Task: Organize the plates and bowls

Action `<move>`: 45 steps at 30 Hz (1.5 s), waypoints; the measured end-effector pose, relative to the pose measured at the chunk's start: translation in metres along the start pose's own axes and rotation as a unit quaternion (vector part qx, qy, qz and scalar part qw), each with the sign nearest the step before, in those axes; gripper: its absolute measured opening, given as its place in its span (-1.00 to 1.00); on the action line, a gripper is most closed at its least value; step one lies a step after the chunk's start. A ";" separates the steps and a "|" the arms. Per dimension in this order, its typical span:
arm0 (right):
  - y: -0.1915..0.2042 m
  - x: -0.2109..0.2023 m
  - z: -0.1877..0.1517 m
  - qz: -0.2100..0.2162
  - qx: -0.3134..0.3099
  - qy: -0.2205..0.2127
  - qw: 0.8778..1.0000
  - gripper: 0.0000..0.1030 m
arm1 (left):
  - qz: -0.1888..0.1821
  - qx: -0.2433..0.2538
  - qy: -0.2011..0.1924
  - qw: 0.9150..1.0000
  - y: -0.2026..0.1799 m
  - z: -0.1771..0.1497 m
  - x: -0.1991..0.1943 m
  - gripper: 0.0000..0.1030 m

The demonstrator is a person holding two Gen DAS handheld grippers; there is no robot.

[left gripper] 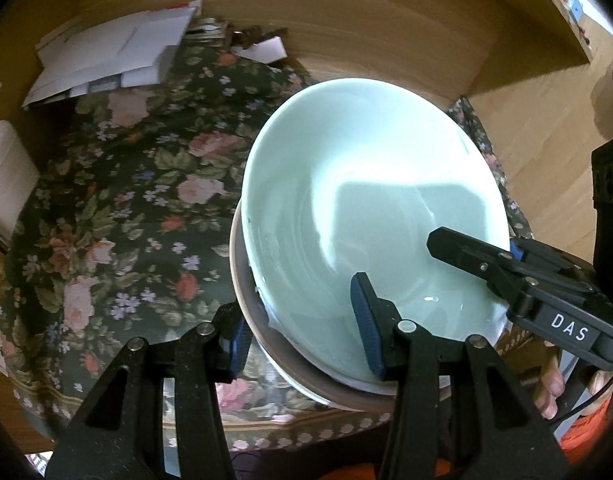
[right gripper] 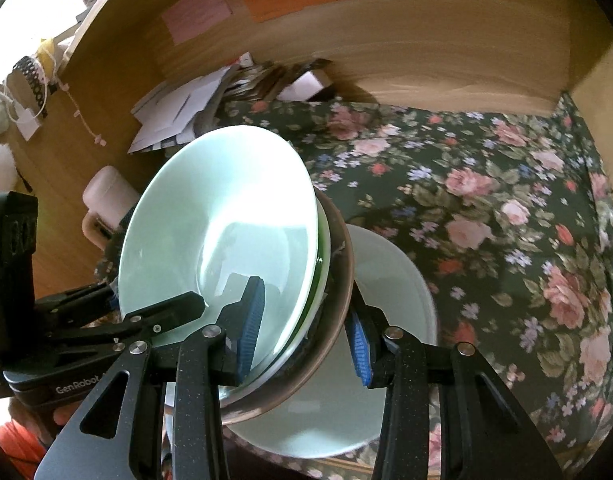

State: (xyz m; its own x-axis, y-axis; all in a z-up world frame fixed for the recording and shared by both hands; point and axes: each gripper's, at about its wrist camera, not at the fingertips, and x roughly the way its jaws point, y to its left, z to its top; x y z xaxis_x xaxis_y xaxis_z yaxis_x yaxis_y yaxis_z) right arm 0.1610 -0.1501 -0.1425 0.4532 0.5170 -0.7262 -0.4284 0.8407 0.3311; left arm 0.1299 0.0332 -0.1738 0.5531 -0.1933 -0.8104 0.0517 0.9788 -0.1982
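A stack of nested bowls hangs tilted over the flowered tablecloth. A pale green bowl lies on top, inside a brown bowl. My left gripper is shut on the stack's near rim, one blue pad inside the green bowl and one outside the brown one. My right gripper is shut on the rim of the same stack, and in the left wrist view its finger reaches in from the right. The left gripper's finger shows at the stack's left. Under the stack lies a pale plate.
Loose white papers are heaped at the back of the cloth, against a wooden wall with coloured notes. A white box sits at the left edge. Flowered cloth stretches to the right.
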 end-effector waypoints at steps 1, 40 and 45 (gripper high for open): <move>-0.003 -0.001 -0.001 -0.001 0.003 0.000 1.000 -0.30 | -0.001 0.002 0.002 1.000 -0.003 0.000 0.002 -0.10; 0.020 -0.092 -0.006 -0.013 -0.043 -0.143 0.989 -0.28 | 0.037 0.042 -0.204 0.977 -0.030 -0.002 -0.107 0.17; 0.038 -0.123 -0.010 -0.007 -0.060 -0.205 0.977 -0.14 | 0.042 0.045 -0.271 0.961 -0.039 -0.010 -0.142 0.31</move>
State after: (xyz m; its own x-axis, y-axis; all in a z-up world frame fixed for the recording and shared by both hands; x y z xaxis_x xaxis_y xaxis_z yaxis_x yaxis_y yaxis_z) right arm 0.0807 -0.1834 -0.0466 0.7245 0.5467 -0.4198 -0.4970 0.8363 0.2314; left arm 0.0412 0.0222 -0.0564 0.9092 -0.0743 -0.4096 0.0469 0.9960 -0.0767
